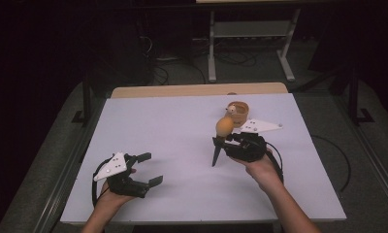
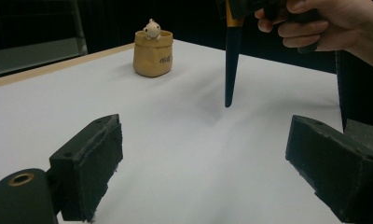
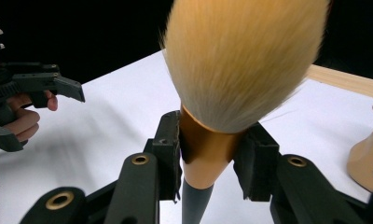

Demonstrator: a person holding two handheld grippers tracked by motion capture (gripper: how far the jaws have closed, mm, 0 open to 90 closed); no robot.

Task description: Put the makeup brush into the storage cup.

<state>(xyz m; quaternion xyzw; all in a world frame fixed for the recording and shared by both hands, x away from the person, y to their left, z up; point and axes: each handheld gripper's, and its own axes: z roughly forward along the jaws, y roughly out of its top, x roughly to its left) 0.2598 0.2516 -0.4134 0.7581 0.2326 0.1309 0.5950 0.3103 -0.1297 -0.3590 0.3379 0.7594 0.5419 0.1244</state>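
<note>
My right gripper (image 1: 223, 139) is shut on a makeup brush (image 1: 221, 137) and holds it upright above the white table (image 1: 148, 121): orange bristle head (image 3: 243, 56) on top, copper ferrule (image 3: 207, 156) clamped between the pads, dark tapered handle (image 2: 231, 65) pointing down with its tip just over the surface. My left gripper (image 1: 149, 169) rests near the front left of the table, open, with nothing between its pads (image 2: 89, 163). A small tan pot (image 1: 238, 112) with a little figurine (image 2: 152, 29) in it stands behind the brush, toward the back of the table.
The white sheet covers a wooden tabletop whose far edge (image 1: 197, 90) shows beyond it. A metal desk frame (image 1: 250, 43) and cables lie on the dark floor behind. The pot's side (image 3: 369, 161) stands close on the right of the right gripper view.
</note>
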